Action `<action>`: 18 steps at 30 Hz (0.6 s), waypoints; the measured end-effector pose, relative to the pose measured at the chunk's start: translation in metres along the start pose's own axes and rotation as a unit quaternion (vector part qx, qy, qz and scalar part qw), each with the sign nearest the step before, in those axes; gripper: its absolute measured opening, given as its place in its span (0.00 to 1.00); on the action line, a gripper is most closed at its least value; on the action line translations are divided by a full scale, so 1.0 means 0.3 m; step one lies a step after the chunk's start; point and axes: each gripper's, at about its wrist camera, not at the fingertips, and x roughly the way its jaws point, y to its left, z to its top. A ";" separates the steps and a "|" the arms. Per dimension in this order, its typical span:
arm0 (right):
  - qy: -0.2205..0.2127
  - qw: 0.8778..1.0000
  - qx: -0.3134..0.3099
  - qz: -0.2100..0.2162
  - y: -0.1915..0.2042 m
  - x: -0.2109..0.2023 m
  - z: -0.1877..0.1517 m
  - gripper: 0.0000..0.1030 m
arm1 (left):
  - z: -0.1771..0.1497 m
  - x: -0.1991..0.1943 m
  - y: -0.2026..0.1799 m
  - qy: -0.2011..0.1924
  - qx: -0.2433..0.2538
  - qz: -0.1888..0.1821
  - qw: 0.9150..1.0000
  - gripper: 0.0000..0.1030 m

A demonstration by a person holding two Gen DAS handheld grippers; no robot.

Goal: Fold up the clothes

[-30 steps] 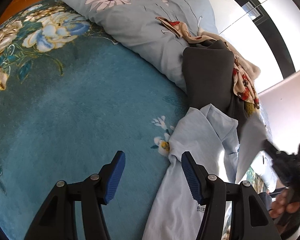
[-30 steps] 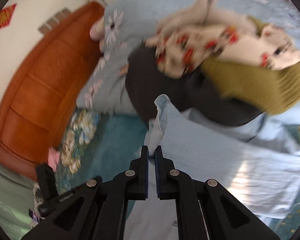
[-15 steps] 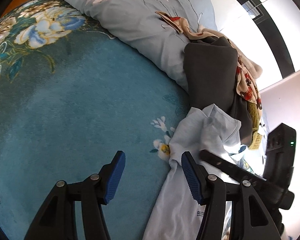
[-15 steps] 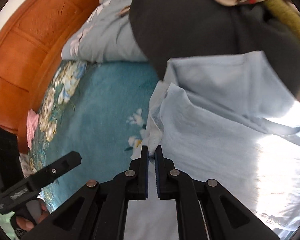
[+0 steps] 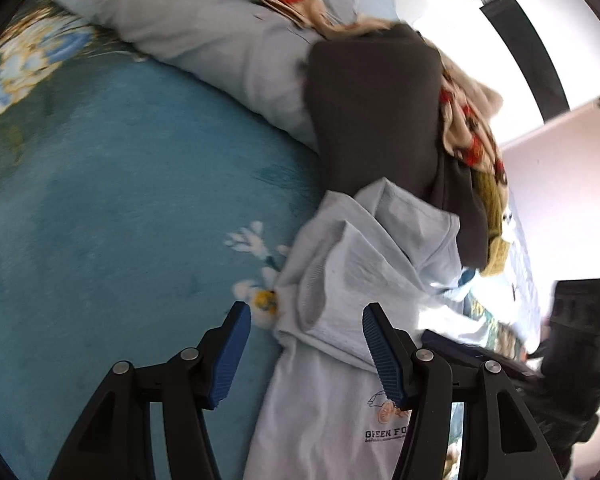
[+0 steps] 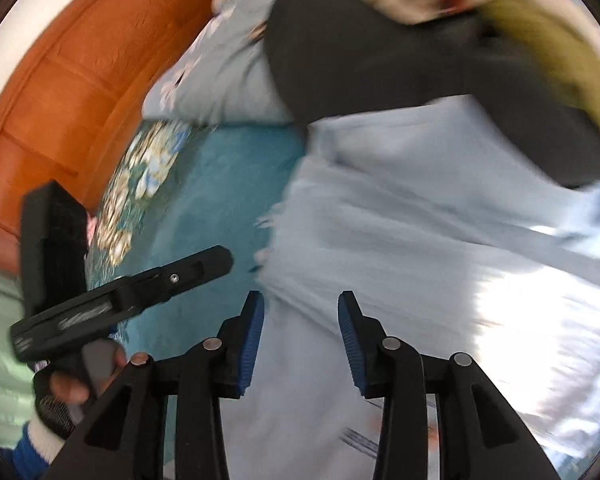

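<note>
A pale blue T-shirt [image 5: 340, 344] is seen lying crumpled on the teal floral bedspread [image 5: 120, 208], its upper edge resting against a dark grey garment [image 5: 376, 116] that is piled with a red-patterned cloth [image 5: 468, 128] against a grey flowered pillow [image 5: 220, 32]. The left gripper [image 5: 306, 350] is held with its blue-padded fingers wide apart, the rumpled hem of the shirt lying between and below them, nothing being clamped. The right gripper [image 6: 300, 336] is likewise held parted above the shirt [image 6: 400, 240], which is blurred in that view, and nothing is gripped by it.
</note>
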 end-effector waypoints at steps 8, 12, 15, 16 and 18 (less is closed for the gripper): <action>-0.108 0.970 0.185 -0.113 -0.476 -0.347 -0.124 0.39 | 0.013 0.084 -0.042 0.021 0.029 0.003 0.999 0.50; -0.124 0.946 0.270 -0.126 -0.657 -0.422 -0.207 0.39 | 0.016 0.106 -0.042 0.028 0.033 0.011 0.999 0.28; -0.122 0.941 0.290 -0.122 -0.711 -0.422 -0.235 0.39 | 0.017 0.126 -0.044 0.037 0.037 0.015 0.999 0.17; -0.122 0.942 0.290 -0.119 -0.717 -0.418 -0.236 0.39 | 0.017 0.130 -0.046 0.039 0.039 0.016 0.998 0.08; -0.124 0.944 0.284 -0.112 -0.720 -0.409 -0.217 0.39 | 0.016 0.130 -0.051 0.036 0.044 0.021 0.998 0.05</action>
